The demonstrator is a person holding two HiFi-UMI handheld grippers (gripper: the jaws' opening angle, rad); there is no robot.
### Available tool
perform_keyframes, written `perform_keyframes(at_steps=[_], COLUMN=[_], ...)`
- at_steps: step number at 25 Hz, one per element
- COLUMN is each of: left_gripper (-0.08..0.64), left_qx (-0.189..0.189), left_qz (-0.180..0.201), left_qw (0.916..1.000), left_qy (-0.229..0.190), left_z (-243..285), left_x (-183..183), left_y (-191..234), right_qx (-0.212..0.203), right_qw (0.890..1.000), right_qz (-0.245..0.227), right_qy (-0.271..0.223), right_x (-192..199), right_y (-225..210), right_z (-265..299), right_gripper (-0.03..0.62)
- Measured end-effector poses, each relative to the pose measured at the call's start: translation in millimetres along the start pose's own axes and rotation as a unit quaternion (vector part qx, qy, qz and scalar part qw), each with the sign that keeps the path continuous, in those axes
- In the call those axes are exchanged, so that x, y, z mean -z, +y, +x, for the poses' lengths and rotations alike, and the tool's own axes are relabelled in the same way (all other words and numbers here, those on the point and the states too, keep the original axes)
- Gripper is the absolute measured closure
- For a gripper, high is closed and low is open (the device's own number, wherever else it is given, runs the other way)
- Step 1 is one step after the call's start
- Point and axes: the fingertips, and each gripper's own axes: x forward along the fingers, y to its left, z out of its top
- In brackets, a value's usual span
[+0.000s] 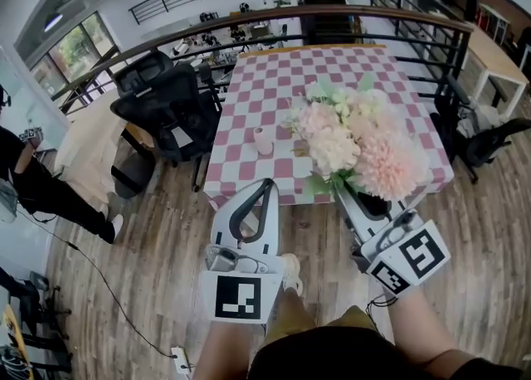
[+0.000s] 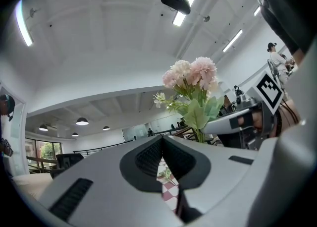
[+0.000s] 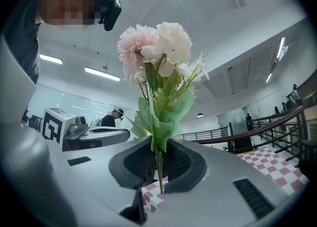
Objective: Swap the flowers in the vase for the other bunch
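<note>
Though ruffled, round pale-pink flowers (image 1: 358, 144).

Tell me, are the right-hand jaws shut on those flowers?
Shut: on the right gripper, jaws pinch the flower bunch by its stems, blooms upright.

Pink-and-white checked surface (image 1: 249, 96) dead ahead, 12 o'clock. Dark railing (image 1: 348, 8) curving behind it. Two black office chairs (image 1: 166, 109) at 10 o'clock, just beside surface's edge. Person in dark clothes (image 1: 33, 183) at 9 o'clock. Thin cable (image 1: 99, 283) trailing across wood floor (image 1: 141, 229), 8 o'clock. Another black chair (image 1: 489, 142) at 3 o'clock.
</note>
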Motion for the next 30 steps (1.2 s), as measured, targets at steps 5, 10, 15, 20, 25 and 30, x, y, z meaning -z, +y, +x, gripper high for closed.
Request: perform_keyframes(at_steps=[5, 10, 15, 20, 25, 30], left_gripper=[0.551, 0.551, 0.552, 0.552, 0.552, 0.551], left_qx=[-0.001, 0.011, 0.036, 0.035, 0.043, 0.043], left_qz=[-0.01, -0.007, 0.026, 0.016, 0.033, -0.017], left_qw=[1.0, 0.9999, 0.999, 0.9992, 0.9985, 0.9989], left_qy=[-0.002, 0.002, 0.0, 0.002, 0.005, 0.009], left_z=[25.6, 53.3, 79.3, 100.9, 119.2, 133.9], left_x=[11.6, 21.8, 34.0, 46.5, 55.2, 64.2], left_y=[14.8, 35.3, 56.5, 82.4, 98.0, 107.6], right_qx=[0.009, 0.013, 0.013, 0.008, 0.009, 0.012], right_qw=[1.0, 1.0, 1.0, 1.0, 0.999, 0.999], right_qz=[0.002, 0.004, 0.007, 0.008, 0.012, 0.015], right_qy=[0.007, 0.016, 0.023, 0.029, 0.034, 0.042], right_x=[7.2, 10.9, 17.8, 24.9, 30.9, 32.3], right_y=[-19.0, -33.4, -46.3, -56.1, -65.7, -75.0], right_z=[21.3, 53.1, 90.9, 125.2, 149.0, 163.6], right_gripper=[0.535, 0.535, 0.535, 0.535, 0.535, 0.535])
